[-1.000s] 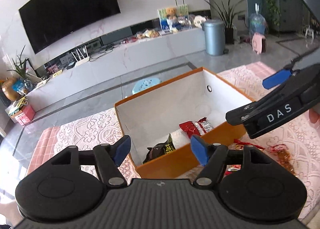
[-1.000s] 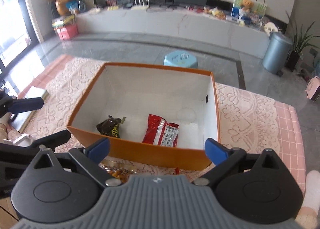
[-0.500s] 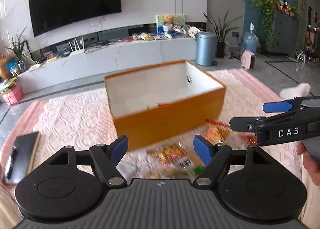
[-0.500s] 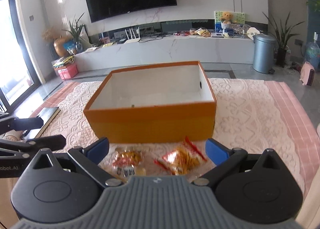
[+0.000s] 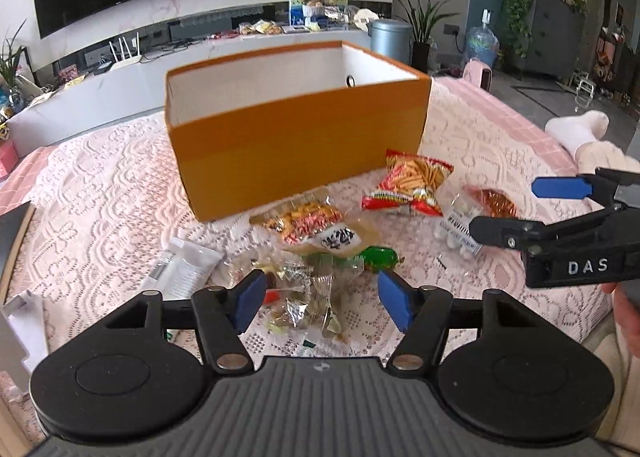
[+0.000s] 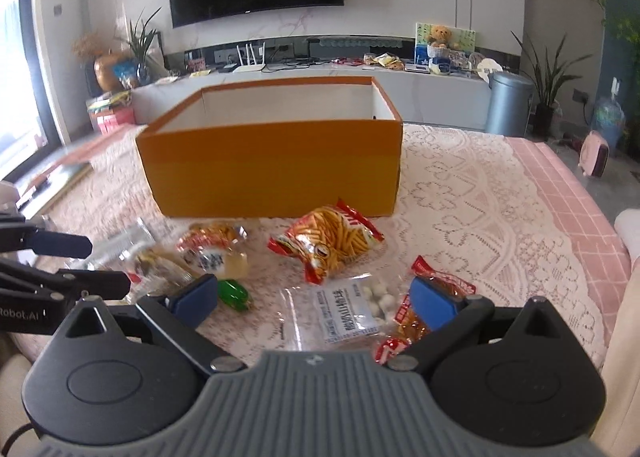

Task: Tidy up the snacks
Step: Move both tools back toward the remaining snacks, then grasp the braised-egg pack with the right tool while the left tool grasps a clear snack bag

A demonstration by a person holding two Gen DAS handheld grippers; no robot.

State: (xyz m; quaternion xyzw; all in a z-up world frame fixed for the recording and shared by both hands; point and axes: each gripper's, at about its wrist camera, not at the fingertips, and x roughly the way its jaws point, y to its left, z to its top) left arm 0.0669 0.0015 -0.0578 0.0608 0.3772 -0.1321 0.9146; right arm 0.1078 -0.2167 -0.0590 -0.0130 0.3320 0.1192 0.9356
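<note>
A lace-covered table (image 6: 480, 193) in a living room carries the orange box (image 6: 272, 173), with loose snacks heaped along its near edge. The left gripper (image 5: 320, 297) and right gripper (image 6: 312, 297), jaws narrowing but gripping nothing, hover over crinkly packets (image 5: 304, 297); slippery film may slide free.

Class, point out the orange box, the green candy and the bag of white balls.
Orange box (image 6: 272, 177): right wrist view, front wall.
Green candy (image 6: 234, 293): right wrist view, wrapper middle.
Bag of white balls (image 6: 352, 313): right wrist view, printed label.
</note>
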